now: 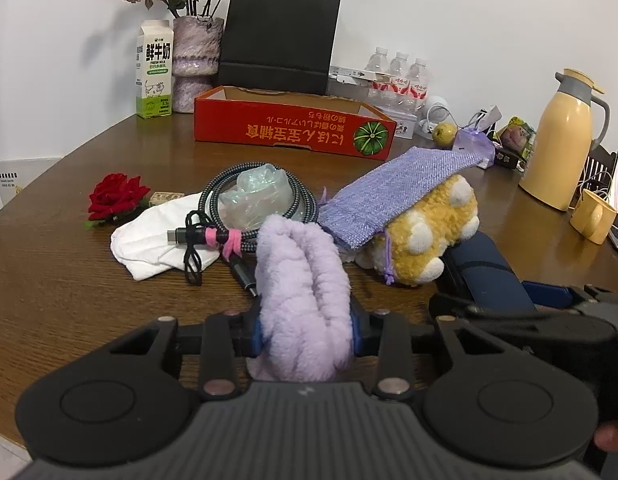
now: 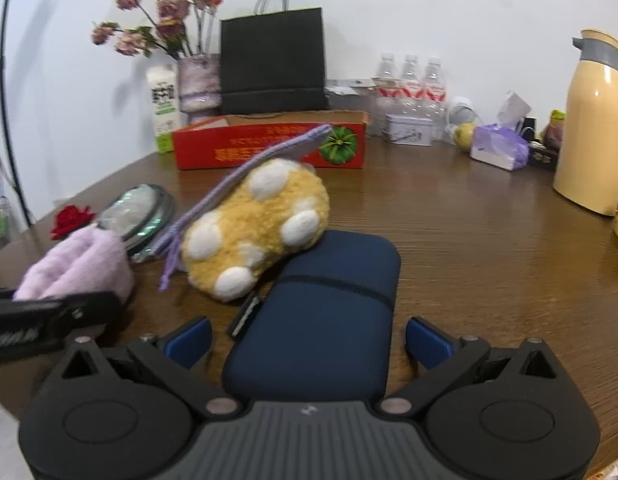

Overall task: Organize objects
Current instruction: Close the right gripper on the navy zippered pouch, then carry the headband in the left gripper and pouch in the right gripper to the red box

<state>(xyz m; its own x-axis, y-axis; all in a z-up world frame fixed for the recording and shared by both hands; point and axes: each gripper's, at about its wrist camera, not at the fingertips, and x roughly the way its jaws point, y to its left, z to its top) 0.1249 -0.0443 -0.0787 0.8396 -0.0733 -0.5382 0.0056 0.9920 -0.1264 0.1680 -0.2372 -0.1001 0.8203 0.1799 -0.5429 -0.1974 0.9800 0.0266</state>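
Note:
My left gripper (image 1: 307,334) is shut on a fluffy lilac cloth (image 1: 301,280), which also shows in the right wrist view (image 2: 75,268). My right gripper (image 2: 309,340) is open, its jaws on either side of a navy pouch (image 2: 329,304) that lies on the wooden table (image 2: 469,240). The pouch touches a yellow plush toy with white spots (image 2: 253,232), and a lilac knitted pouch (image 1: 393,192) lies across the toy. A coiled braided cable (image 1: 229,216), a clear plastic piece (image 1: 257,196), a white cloth (image 1: 149,240) and a red rose (image 1: 113,196) lie to the left.
An open red cardboard box (image 1: 293,128) stands behind the pile. Behind it are a black paper bag (image 1: 277,40), a milk carton (image 1: 154,68), a vase of flowers (image 1: 197,60) and water bottles (image 1: 397,76). A yellow thermos (image 1: 561,140) and yellow cup (image 1: 593,216) stand at right.

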